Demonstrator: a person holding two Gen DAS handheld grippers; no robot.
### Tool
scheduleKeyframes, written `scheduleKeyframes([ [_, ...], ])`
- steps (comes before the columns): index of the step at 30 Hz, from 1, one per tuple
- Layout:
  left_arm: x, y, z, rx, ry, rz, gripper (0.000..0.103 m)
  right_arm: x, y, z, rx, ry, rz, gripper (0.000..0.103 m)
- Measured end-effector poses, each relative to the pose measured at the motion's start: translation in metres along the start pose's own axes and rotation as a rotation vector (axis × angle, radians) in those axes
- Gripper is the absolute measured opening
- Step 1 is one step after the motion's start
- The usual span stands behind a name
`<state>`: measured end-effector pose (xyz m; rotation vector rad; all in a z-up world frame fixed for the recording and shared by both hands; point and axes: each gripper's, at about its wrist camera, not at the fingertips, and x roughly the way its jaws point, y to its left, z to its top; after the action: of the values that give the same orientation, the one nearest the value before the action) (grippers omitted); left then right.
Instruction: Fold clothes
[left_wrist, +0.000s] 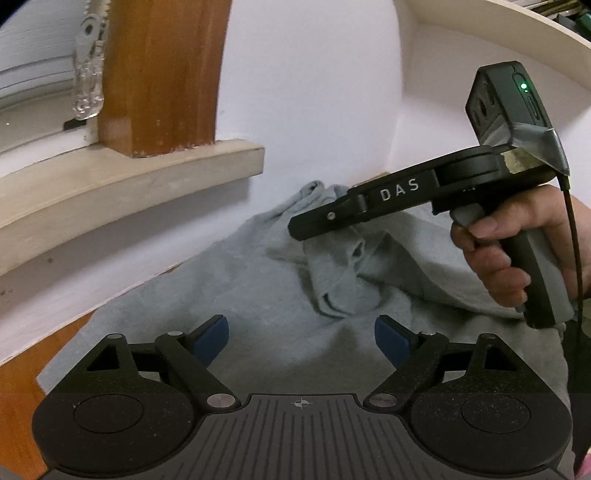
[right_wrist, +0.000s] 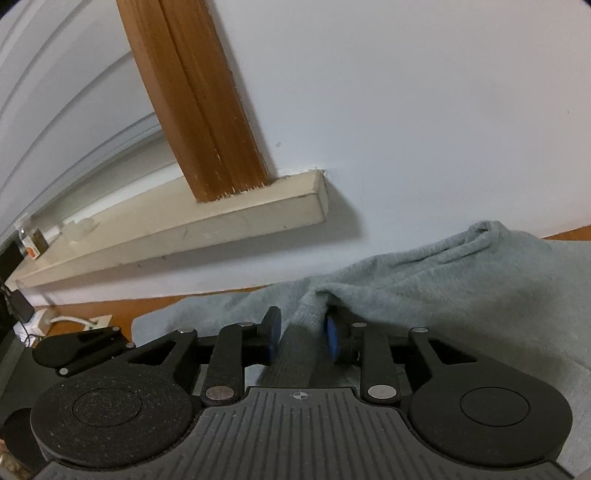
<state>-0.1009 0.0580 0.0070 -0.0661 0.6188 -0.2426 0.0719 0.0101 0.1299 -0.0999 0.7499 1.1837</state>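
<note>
- Left wrist view: the left gripper (left_wrist: 301, 338) hovers with its blue pads spread wide and nothing between them, above the near part of the grey garment (left_wrist: 258, 295), which lies rumpled on the wooden table (left_wrist: 18, 398) beside the white wall (left_wrist: 314, 92).
- Same view: the right gripper (left_wrist: 295, 230) reaches over the bunched middle of the garment, its grip held in a hand (left_wrist: 495, 251); how its tips stand cannot be told from this side.
- Right wrist view: the right gripper (right_wrist: 301, 338) has a raised ridge of the grey garment (right_wrist: 461, 295) between its narrowed blue pads (right_wrist: 330, 338); the cloth looks pinched, though one pad is partly hidden by the fold.
- Risk: the pinch looks shallow, so the ridge could slip out if it is lifted quickly.
- Risk: with the left gripper empty, pulling one-handed could drag the whole garment and bunch it further against the wall or under the ledge (right_wrist: 221, 221).
</note>
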Motion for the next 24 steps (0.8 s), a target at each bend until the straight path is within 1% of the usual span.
scheduleKeyframes([
  [1, 0.003, -0.002, 0.001, 0.002, 0.002, -0.002, 0.091, -0.001, -0.002, 0.000, 0.002, -0.003, 0.000, 0.033],
  [2, 0.007, -0.004, 0.003, 0.005, 0.004, -0.003, 0.093, -0.004, -0.004, 0.000, 0.006, -0.009, 0.002, 0.043],
  [4, 0.016, -0.009, 0.008, 0.012, 0.006, -0.004, 0.094, -0.011, -0.008, 0.000, 0.007, -0.021, 0.004, 0.055],
  [5, 0.020, -0.012, 0.011, 0.013, 0.006, -0.005, 0.094, -0.015, -0.010, 0.000, 0.002, -0.026, 0.003, 0.058],
  [9, 0.038, -0.019, 0.023, -0.003, 0.011, -0.016, 0.094, -0.033, -0.017, 0.001, -0.032, -0.047, -0.014, 0.060],
  [13, 0.053, -0.017, 0.030, -0.048, 0.025, -0.003, 0.094, -0.054, -0.036, -0.011, -0.057, -0.054, -0.076, 0.063],
  [15, 0.058, -0.013, 0.032, -0.082, 0.023, 0.012, 0.086, -0.062, -0.048, -0.020, -0.049, -0.048, -0.100, 0.063],
  [17, 0.063, -0.007, 0.033, -0.113, 0.034, 0.030, 0.066, -0.069, -0.062, -0.032, -0.031, -0.042, -0.113, 0.064],
  [18, 0.066, -0.004, 0.034, -0.124, 0.045, 0.031, 0.061, -0.073, -0.069, -0.037, -0.022, -0.039, -0.119, 0.064],
  [19, 0.068, 0.000, 0.036, -0.134, 0.056, 0.033, 0.041, -0.077, -0.075, -0.043, -0.013, -0.036, -0.126, 0.064],
  [20, 0.070, 0.004, 0.037, -0.145, 0.067, 0.035, 0.017, -0.079, -0.078, -0.048, -0.014, -0.029, -0.123, 0.065],
  [21, 0.068, 0.008, 0.040, -0.151, 0.072, 0.029, 0.013, -0.082, -0.080, -0.052, -0.017, -0.021, -0.118, 0.065],
  [22, 0.064, 0.014, 0.043, -0.155, 0.075, 0.020, 0.013, -0.084, -0.082, -0.057, -0.019, -0.013, -0.114, 0.066],
  [23, 0.056, 0.019, 0.048, -0.146, 0.058, 0.032, 0.012, -0.086, -0.083, -0.061, -0.023, -0.012, -0.116, 0.067],
  [24, 0.048, 0.025, 0.053, -0.137, 0.039, 0.062, 0.011, -0.087, -0.084, -0.063, -0.022, -0.011, -0.113, 0.067],
])
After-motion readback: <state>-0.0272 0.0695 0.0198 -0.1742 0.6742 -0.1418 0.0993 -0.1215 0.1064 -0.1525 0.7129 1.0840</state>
